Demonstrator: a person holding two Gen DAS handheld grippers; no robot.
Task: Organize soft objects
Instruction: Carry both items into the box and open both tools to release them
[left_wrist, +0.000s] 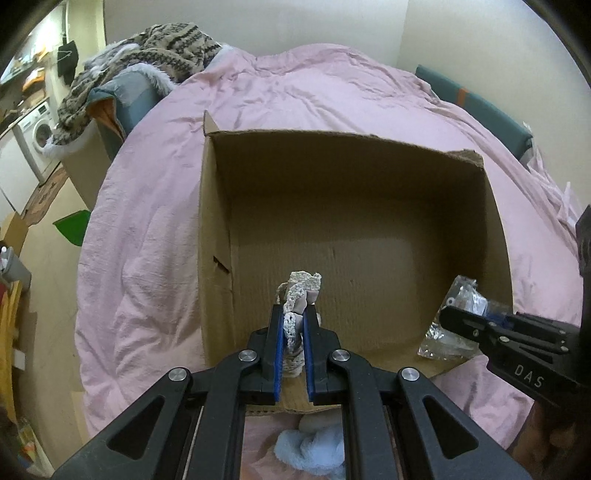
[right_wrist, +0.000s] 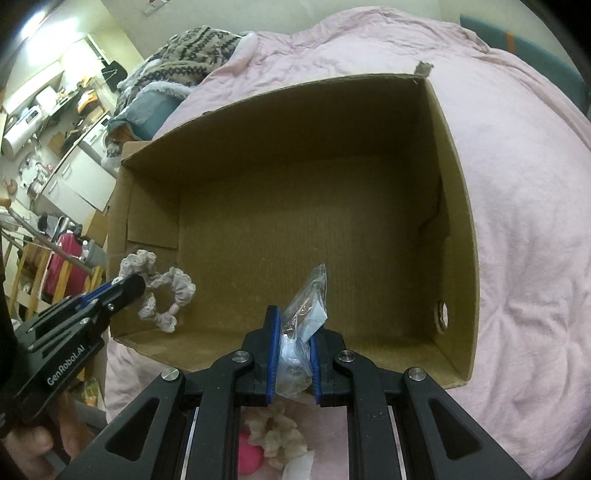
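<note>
"DAS" is printed in white on the right gripper (left_wrist: 448, 319) where it enters the left wrist view at 4 o'clock; "GenRobot.AI" runs along the left gripper (right_wrist: 135, 286) where it enters the right wrist view at 8 o'clock. No other writing is legible.

The left gripper is clamped on a scrunchie (left_wrist: 300, 295) — cream crochet lace with a mauve fabric band. Head-on it shows only as a bunched edge between the blue pads (left_wrist: 287, 332); from the right wrist view its full ring shape hangs over the box's (right_wrist: 456, 184) near-left corner. The right gripper (right_wrist: 293, 332) is clamped on a clear bag (right_wrist: 308, 306), crinkled, with small pale contents I cannot identify, held above the box's near edge.

The box (left_wrist: 216, 206) is brown cardboard, open-topped, its floor bare, sitting on a bed (left_wrist: 147, 229) under a pink quilt.

Only the left wrist view shows a light-blue fluffy item (left_wrist: 310, 448) at 6 o'clock and a washer (left_wrist: 38, 134) at 9 o'clock. Only the right shows a second scrunchie (right_wrist: 275, 437) and a pink ball (right_wrist: 248, 456) at 6 o'clock.
</note>
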